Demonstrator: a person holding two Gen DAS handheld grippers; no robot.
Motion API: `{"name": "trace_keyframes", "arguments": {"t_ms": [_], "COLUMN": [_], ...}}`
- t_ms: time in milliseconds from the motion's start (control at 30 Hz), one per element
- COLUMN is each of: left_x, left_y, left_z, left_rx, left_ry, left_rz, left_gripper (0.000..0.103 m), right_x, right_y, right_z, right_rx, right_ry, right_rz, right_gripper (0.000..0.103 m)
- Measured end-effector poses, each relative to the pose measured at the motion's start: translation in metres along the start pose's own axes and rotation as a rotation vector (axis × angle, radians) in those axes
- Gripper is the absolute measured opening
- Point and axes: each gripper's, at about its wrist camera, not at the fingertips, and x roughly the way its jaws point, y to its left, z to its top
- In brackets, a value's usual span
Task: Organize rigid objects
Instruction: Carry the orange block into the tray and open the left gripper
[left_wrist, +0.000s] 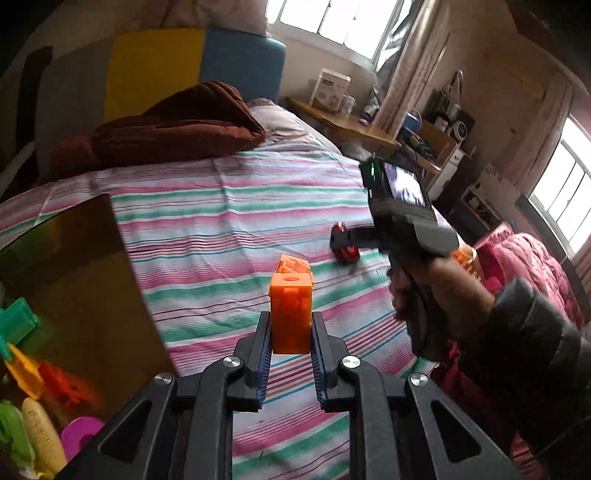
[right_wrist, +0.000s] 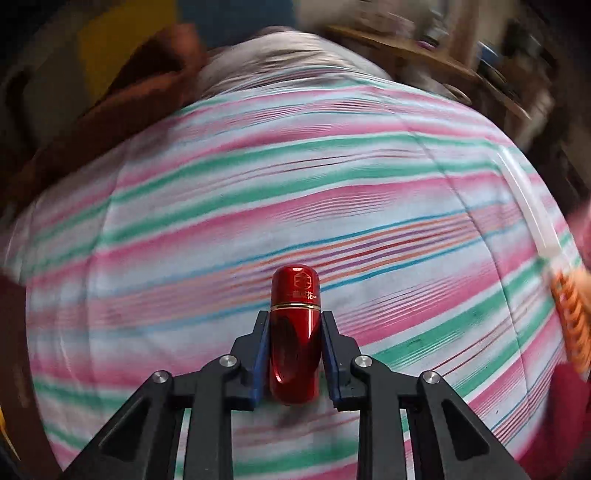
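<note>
At the far left of the left wrist view a cardboard box (left_wrist: 85, 288) stands open on the bed, with small plastic toys (left_wrist: 33, 413) heaped at its near corner: green, yellow, orange and a pink ring. To its right the striped bedsheet (left_wrist: 221, 206) spreads out, a brown blanket (left_wrist: 166, 125) bunched at its far end. In the middle, the left gripper (left_wrist: 291, 325) is clenched on an orange block (left_wrist: 290, 314), which stands upright between the blue pads with a round hole in its top face; another orange piece (left_wrist: 293, 265) shows just behind it. Further right, a hand (left_wrist: 443, 288) in a dark sleeve holds the right gripper (left_wrist: 341, 242) tilted down onto the sheet. In the right wrist view that gripper (right_wrist: 295, 332) grasps a glossy red capsule (right_wrist: 294, 325) with a thin gold band, its rounded tip pointing away over the stripes. An orange ribbed thing (right_wrist: 572, 314) sits blurred at the right edge.
</note>
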Motion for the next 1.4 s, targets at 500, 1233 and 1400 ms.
{"name": "trace_keyframes", "arguments": {"t_ms": [500,1233,1400], "left_x": [-0.074,-0.109,-0.122], "left_y": [0.037,0.093,0.117], "left_z": [-0.018,-0.061,-0.072], "left_rx": [-0.049,-0.199,-0.256], "left_ry": [-0.145,-0.154,-0.165], "left_rz": [0.157,0.27,0.28], "left_gripper": [0.018,0.018,0.018], "right_x": [-0.012,-0.015,-0.014], "right_y": [0.027,0.036,0.038], "right_z": [-0.042,-0.047,-0.048], "right_rx": [-0.256,-0.268,-0.283], "right_ry": [-0.056,-0.09,-0.095], "right_rz": [0.015,-0.012,-0.021], "right_gripper": [0.027,0.027,0.027]}}
